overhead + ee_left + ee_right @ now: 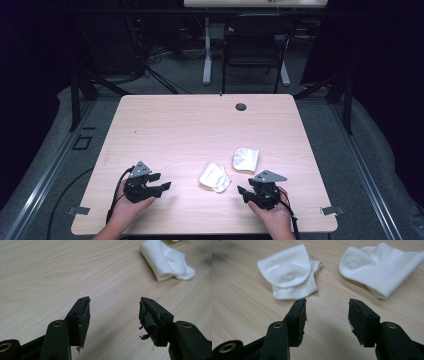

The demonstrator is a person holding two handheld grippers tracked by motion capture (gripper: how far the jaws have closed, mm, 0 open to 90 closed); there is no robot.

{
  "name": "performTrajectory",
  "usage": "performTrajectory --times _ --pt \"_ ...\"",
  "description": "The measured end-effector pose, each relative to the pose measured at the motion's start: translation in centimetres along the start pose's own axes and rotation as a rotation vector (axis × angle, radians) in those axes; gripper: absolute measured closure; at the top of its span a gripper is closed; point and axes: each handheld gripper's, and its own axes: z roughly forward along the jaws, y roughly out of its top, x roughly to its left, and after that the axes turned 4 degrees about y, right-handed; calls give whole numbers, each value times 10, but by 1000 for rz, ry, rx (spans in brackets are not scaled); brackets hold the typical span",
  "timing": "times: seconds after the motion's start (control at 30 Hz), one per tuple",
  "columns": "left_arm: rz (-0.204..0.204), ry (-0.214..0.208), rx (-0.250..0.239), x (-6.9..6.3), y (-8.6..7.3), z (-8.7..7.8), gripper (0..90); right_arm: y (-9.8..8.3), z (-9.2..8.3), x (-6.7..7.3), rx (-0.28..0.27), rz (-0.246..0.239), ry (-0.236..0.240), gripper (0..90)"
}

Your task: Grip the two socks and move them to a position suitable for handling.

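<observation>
Two folded white socks lie on the light wooden table [165, 125]. The nearer sock [215, 176] [165, 261] [289, 272] sits between my two grippers. The other sock [245, 159] [384, 267] lies just beyond it to the right. My left gripper [164, 181] [115, 300] is held low over the table, left of the nearer sock, open, with bare wood between its jaws. My right gripper [242, 194] [327, 301] is open too, and it points at the gap between the two socks from a short way off, touching neither.
A round cable hole [241, 106] sits near the table's far edge. Beyond the table stand a dark chair [252, 47] and a white desk leg [207, 50], with cables on the floor. Metal rails run along both sides of the table.
</observation>
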Motion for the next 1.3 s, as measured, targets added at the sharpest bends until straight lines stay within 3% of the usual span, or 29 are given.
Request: performTrajectory --times 0.1,0.13,0.37,0.4,0.5,0.6,0.7,0.73,0.83,1.3 --pt "-4 3 -6 1 -2 2 428 -2 3 2 31 -44 -18 509" --pt "-26 -2 -16 1 -3 4 428 -2 3 2 29 -45 -16 512" --pt "-15 -4 4 -1 -5 9 419 -3 4 0 11 -5 0 532" --pt "-11 -16 3 -3 -5 9 420 -2 4 -1 -6 26 9 542" --pt "12 -17 -2 -6 -4 9 420 0 6 1 -14 42 15 611" --pt "3 3 7 -9 -4 10 422 5 10 6 8 -2 -16 723" --pt "1 9 10 -10 -4 10 454 9 13 10 3 -7 -8 777" --pt "17 14 3 -12 -4 10 462 12 16 14 19 -26 5 802" --pt "31 13 -3 -13 -3 10 468 17 23 21 35 -44 9 812" --pt "37 2 8 -18 -4 12 480 34 50 31 17 0 36 825"
